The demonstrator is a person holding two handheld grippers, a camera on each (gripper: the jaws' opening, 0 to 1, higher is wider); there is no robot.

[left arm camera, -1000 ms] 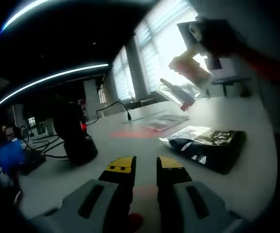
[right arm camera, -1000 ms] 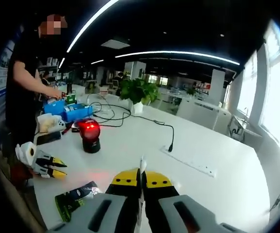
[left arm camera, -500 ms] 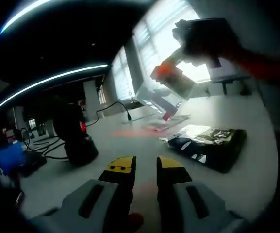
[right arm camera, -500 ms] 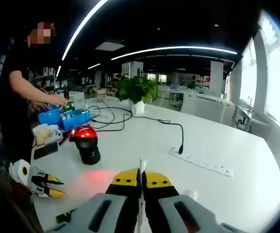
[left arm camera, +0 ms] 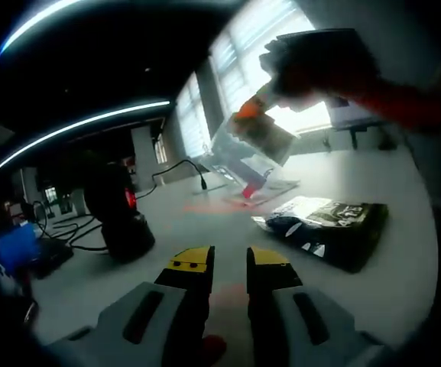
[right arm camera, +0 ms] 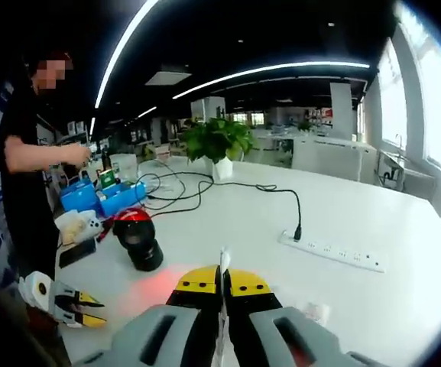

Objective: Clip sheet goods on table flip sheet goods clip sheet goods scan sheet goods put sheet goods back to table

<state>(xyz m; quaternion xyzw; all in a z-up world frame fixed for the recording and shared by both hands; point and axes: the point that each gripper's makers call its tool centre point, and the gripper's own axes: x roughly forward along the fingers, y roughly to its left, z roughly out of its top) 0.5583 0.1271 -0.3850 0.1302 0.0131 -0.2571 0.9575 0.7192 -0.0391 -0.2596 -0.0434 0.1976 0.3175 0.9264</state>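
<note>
The right tool (right arm camera: pixel 222 281) has its yellow-tipped jaws pressed together on the thin edge of a sheet packet (left arm camera: pixel 252 145), a clear-and-printed pouch. In the left gripper view the pouch hangs in the air from that tool (left arm camera: pixel 270 90), tilted over the white counter (left arm camera: pixel 388 183), in front of the bright windows. The left tool (left arm camera: pixel 230 264) hovers low over the counter with a narrow gap between its jaws and nothing in it. A black barcode scanner (right arm camera: pixel 137 238) with a red-lit head stands on the counter, casting a red glow (right arm camera: pixel 155 283) on the surface just ahead of the right tool. A dark foil packet (left arm camera: pixel 329 229) lies flat to the right of the left tool, and another flat packet (left arm camera: pixel 270 189) lies farther back under the hanging one. The likely trouble is the scan itself: the pouch dangles at a slant from one pinched edge, so it could swing or curl, and the scanner may miss the code if the printed face turns from the beam. The pinch is slim, so a quick move could let the pouch slip onto the packets below. The cable (right arm camera: pixel 228 186) and power strip (right arm camera: pixel 335 253) lie well aside.
</note>
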